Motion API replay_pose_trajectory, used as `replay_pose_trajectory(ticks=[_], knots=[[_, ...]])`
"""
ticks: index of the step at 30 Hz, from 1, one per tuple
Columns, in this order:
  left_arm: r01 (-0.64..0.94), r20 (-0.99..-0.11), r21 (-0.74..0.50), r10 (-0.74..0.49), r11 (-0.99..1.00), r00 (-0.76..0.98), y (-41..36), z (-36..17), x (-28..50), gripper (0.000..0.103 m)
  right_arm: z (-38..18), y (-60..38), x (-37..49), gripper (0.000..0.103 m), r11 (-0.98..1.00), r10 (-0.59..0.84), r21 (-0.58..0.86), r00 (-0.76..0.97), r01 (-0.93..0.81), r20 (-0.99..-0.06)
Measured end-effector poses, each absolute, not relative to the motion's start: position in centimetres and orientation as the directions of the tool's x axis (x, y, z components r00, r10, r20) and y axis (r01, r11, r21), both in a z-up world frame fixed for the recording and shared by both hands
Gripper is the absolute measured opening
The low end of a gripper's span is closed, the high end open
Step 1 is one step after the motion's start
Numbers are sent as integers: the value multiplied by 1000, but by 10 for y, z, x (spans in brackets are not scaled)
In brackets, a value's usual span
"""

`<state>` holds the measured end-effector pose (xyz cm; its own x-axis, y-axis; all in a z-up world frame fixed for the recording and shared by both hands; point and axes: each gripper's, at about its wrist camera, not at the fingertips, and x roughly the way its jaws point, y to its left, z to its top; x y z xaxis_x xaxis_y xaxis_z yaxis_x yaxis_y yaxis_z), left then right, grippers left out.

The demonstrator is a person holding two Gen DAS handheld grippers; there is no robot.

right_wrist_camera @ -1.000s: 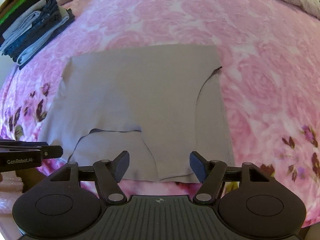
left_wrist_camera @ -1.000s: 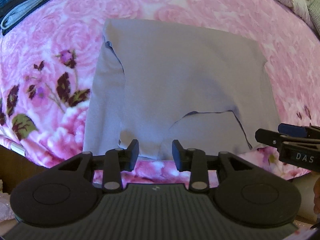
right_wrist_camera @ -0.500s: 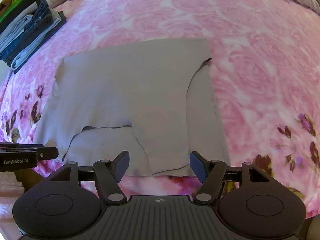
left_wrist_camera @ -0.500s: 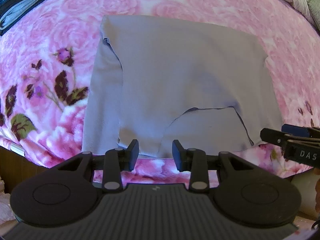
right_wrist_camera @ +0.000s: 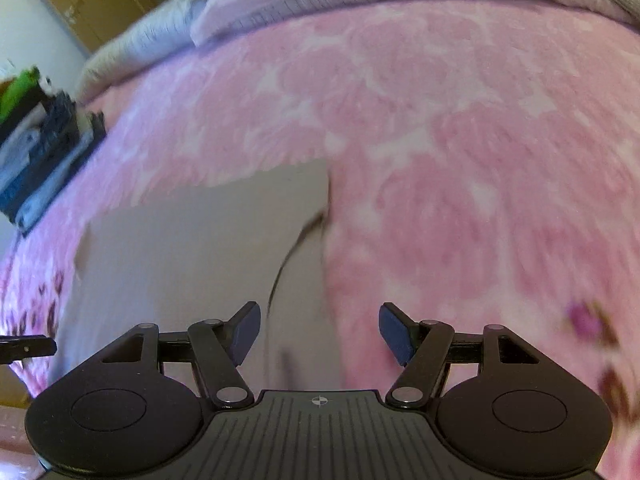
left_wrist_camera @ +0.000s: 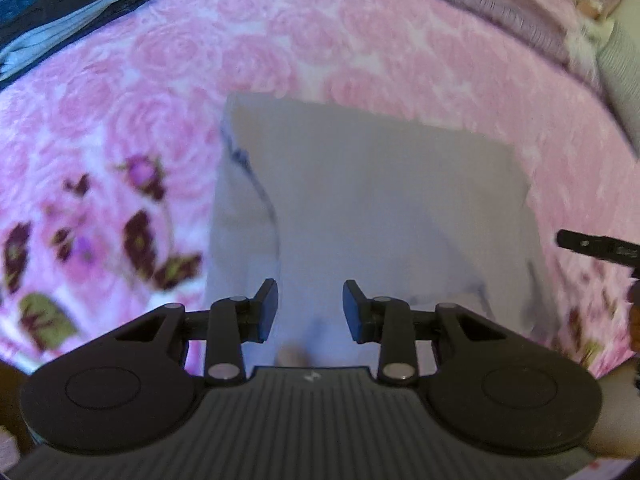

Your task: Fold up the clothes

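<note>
While both frames are motion-blurred, the grey garment point(left_wrist_camera: 384, 208) reads clearly enough: a plain, pale grey piece lying flat on the pink rose-print blanket point(left_wrist_camera: 168, 80), partly folded into a rough rectangle w/ layers overlapping. Dark seam lines curve along its left side and near the front right corner in the left wrist view; in the right wrist view one dark seam runs down near its right edge point(right_wrist_camera: 200, 248). Fabric looks smooth, no print.

Left gripper point(left_wrist_camera: 308, 306) hangs over the garment's near edge, jaws parted, nothing pinched btwn them. Right gripper point(right_wrist_camera: 320, 334) sits over the garment's right edge, jaws spread wider, also holding nothing. Stack of folded clothes point(right_wrist_camera: 36, 152) lies at the blanket's far left.
</note>
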<state>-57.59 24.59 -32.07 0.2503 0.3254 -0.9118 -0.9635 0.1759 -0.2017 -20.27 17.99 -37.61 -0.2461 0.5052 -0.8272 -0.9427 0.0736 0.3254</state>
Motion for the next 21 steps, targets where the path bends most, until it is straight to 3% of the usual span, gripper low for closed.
replay_pose_trajectory(ticks=[9, 13, 17, 21], knots=[[-948, -889, -315, 333, 51, 314, 270, -347, -586, 30, -433, 248, -154, 57, 111, 503, 668, -538, -736, -676], [-948, -889, -319, 341, 17, 305, 273, -346, -599, 30, -444, 256, -147, 42, 122, 503, 736, -597, -666, -624], [-948, -893, -318, 343, -29, 290, 274, -345, -613, 30, -454, 253, -141, 38, 122, 517, 775, -626, -621, -583], [-944, -894, -327, 339, -46, 293, 278, -346, -625, 30, -461, 250, -137, 23, 168, 532, 793, -624, -585, -573]])
